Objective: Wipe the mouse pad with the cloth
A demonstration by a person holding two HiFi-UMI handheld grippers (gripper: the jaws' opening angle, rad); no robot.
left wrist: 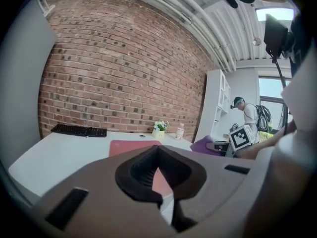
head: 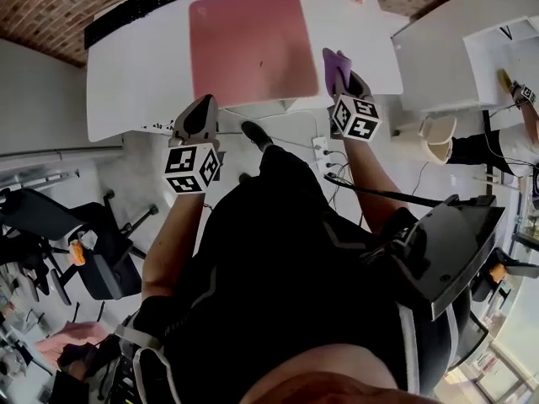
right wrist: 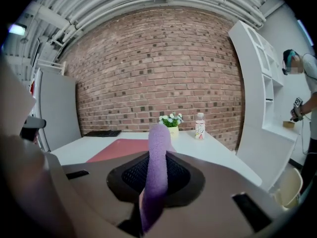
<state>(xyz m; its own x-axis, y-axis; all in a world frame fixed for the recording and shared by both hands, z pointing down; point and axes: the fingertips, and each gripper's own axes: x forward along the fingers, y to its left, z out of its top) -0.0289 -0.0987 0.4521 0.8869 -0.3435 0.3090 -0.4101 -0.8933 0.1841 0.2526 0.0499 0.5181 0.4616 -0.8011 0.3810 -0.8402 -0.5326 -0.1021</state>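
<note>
**A:** What's the right claw [head: 344,81] doing?

**B:** It's pinching the purple cloth [right wrist: 157,162], which is standing up between its jaws as a soft, fuzzy fold. The left claw [left wrist: 159,177] is sitting closed on nothing.

**A:** And the pad?

**B:** The pink mouse pad [head: 248,45] is lying flat on the white surface [head: 135,74], ahead of both claws and untouched. I'm thinking the cloth needs lowering flat onto the near corner, then sweeping in overlapping passes.

**A:** How's it looking?

**B:** Matte and plain, showing one small dark speck near the middle.
</note>
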